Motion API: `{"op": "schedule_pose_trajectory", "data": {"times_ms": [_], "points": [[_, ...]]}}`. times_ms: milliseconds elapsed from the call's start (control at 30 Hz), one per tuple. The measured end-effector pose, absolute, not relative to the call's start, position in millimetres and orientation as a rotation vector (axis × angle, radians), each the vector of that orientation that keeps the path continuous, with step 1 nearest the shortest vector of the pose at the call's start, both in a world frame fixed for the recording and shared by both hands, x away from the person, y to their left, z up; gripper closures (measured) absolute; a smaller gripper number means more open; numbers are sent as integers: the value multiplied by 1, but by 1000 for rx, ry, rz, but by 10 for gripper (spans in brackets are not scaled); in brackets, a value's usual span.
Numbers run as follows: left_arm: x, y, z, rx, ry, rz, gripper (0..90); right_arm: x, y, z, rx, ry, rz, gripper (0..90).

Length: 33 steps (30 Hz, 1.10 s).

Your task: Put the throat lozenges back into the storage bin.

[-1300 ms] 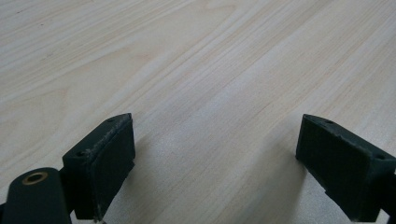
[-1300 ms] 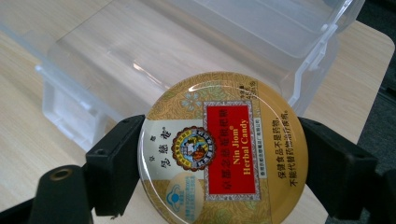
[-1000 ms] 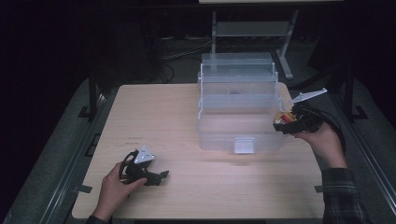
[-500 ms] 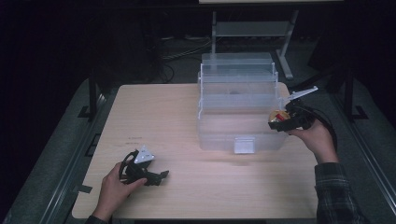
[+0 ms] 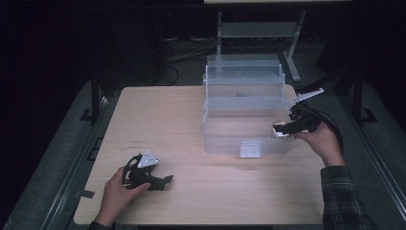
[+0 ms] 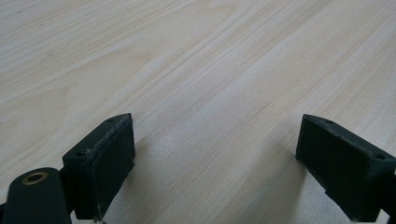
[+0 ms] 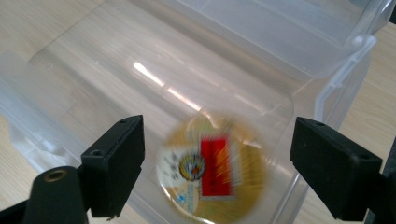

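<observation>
Dark surroundings frame a pale wooden table (image 5: pixel 191 120). Right gripper (image 7: pixel 217 154) hangs over the clear plastic box (image 5: pixel 244 115) at its right edge; its jaws have just been opening and stand apart, clear of the blurred round yellow tin (image 7: pixel 211 170) between them. Left gripper (image 6: pixel 215 158) rests near the table's front left, jaws wide apart over bare wood.

The right gripper (image 7: pixel 217 154) has just been opening; its black jaws stand apart. Between them, untouched, a blurred round gold-and-red item (image 7: pixel 212 170) lies over the clear plastic container (image 7: pixel 187 70).
</observation>
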State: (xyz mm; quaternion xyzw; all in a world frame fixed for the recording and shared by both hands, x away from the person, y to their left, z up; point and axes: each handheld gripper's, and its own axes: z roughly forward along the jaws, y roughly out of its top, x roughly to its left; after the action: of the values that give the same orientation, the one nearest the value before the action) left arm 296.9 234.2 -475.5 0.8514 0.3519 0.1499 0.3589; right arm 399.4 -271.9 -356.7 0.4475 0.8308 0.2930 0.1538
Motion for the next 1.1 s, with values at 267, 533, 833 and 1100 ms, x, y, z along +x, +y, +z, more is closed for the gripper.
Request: {"op": "schedule_pose_trajectory", "data": {"times_ms": [267, 533, 833, 1100], "points": [[297, 234, -475, 2200, 905, 387, 110, 394, -274, -351, 1279, 2369, 858, 165], [297, 235, -475, 2201, 903, 388, 110, 378, -281, -346, 1274, 2343, 891, 98], [297, 234, -476, 2195, 908, 386, 110, 357, -293, -352, 1299, 2309, 929, 13], [297, 234, -476, 2194, 909, 386, 110, 336, -299, -365, 1311, 2290, 948, 12]]}}
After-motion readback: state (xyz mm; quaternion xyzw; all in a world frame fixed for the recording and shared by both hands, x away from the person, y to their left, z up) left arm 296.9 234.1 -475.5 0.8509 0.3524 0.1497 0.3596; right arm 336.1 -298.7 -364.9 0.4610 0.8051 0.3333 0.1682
